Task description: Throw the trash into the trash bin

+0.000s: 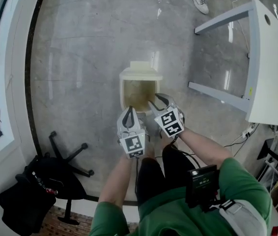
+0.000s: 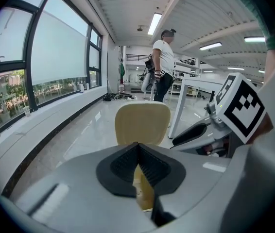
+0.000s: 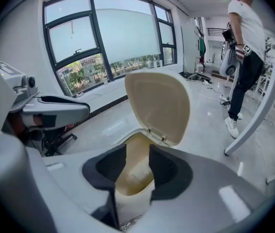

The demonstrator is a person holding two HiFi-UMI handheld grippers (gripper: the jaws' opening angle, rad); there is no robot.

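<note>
Bottom of the head view: green shirt, a black device at the chest, both forearms reaching up-frame.

Left hand-held gripper sits just below centre, marker cube facing the camera. Its jaws are clenched: the tips meet in its own view, w/ nothing betw. them.

Right hand-held gripper is just beside it, a touch higher in frame & angled toward upper left. Its jaws are released, standing apart & empty; only the bin's mouth shows thru the gap.

Just past the tips, dead centre: the trash bin, beige, standing on the grey floor. Its lid is swung up & open at the far side. In the head view the right gripper's tips overlap the bin's near rim. The inside looks yellow-brown; what lies in it can't be made out.

Lower left: a black bag & a black chair base, close to the wall w/ windows along the left edge.

Right edge: a white desk on slanted legs, w/ cables on the floor below it.

Top of frame, farthest out: the white shoe of a second person. Both gripper views show that person standing in a white top & dark trousers, well apart from the bin.
</note>
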